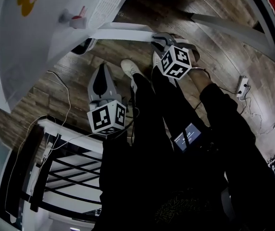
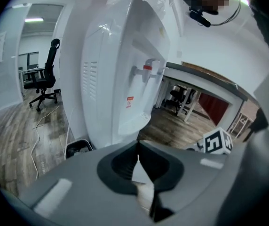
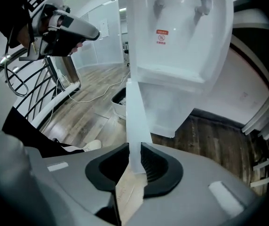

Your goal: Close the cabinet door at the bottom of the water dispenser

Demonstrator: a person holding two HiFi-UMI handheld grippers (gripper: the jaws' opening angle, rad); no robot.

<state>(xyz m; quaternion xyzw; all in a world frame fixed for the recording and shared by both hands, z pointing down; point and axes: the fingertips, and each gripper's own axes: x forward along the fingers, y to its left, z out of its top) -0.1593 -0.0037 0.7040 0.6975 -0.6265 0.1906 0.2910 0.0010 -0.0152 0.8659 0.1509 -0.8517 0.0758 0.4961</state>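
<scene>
The white water dispenser (image 1: 41, 28) stands at the upper left of the head view, and its bottom cabinet door (image 1: 123, 32) swings out as a thin white strip. My right gripper (image 1: 160, 38) is shut on that door's free edge. In the right gripper view the door edge (image 3: 135, 112) runs straight up from between the black pads (image 3: 153, 166), with the dispenser (image 3: 181, 36) behind it. My left gripper (image 1: 100, 78) hangs above the floor, apart from the door, shut with nothing in it. It faces the dispenser (image 2: 120, 69) in the left gripper view, where its jaws (image 2: 138, 147) meet.
A black metal rack (image 1: 65, 172) is at lower left. Cables (image 1: 63, 88) and a power strip (image 1: 243, 86) lie on the wooden floor. The person's shoe (image 1: 129, 67) is near the door. A black office chair (image 2: 43, 76) and a desk (image 2: 205, 79) stand further off.
</scene>
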